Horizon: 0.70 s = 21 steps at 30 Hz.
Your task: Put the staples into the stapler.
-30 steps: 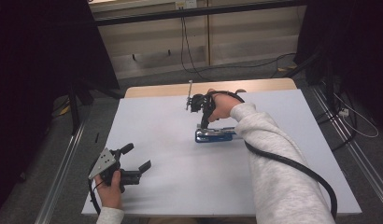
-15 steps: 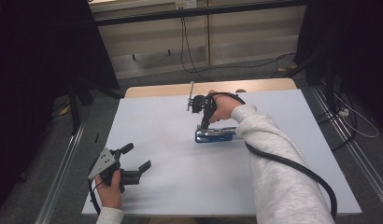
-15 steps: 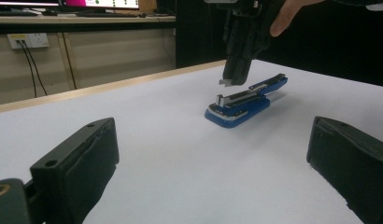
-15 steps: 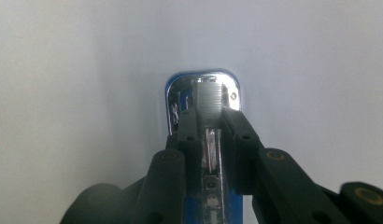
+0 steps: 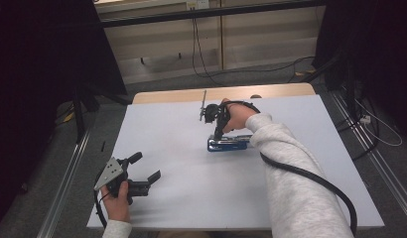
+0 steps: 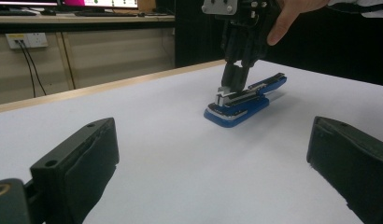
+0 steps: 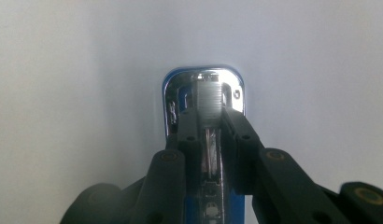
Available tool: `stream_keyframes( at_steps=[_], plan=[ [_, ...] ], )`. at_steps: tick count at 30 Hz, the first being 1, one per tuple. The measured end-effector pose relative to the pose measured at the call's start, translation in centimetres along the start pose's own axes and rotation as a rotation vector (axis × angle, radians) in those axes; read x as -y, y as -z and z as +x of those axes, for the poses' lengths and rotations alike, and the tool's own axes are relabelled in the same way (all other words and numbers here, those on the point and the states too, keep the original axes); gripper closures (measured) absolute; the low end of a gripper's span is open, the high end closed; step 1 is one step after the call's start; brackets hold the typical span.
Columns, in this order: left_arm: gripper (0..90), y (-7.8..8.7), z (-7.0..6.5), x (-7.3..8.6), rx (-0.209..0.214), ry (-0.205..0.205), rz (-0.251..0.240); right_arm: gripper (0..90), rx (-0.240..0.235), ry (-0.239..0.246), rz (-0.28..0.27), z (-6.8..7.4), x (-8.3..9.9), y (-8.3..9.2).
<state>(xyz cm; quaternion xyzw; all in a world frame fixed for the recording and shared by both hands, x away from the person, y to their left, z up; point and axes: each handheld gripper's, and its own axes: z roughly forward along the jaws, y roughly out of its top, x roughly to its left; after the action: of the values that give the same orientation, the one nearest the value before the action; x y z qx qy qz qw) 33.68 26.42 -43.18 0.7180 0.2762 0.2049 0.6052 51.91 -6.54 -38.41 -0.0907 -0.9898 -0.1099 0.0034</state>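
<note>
The stapler is found lying on the table, directly beneath the right gripper; the left gripper is held well apart, nearer the table's front-left edge.
</note>
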Motion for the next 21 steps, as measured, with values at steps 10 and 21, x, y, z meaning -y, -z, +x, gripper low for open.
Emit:
stream_keyframes(
  at_steps=[10, 21],
  plan=[
    [2.3, -0.07, -0.04, 0.00, 0.006, 0.001, 0.003, 78.4, -0.001, 0.007, 0.004, 0.07, 0.07, -0.34],
    [2.3, -0.13, -0.07, 0.03, 0.001, 0.001, 0.007, 71.4, 0.013, 0.003, -0.012, 0.11, -0.03, -0.63]
  ],
)
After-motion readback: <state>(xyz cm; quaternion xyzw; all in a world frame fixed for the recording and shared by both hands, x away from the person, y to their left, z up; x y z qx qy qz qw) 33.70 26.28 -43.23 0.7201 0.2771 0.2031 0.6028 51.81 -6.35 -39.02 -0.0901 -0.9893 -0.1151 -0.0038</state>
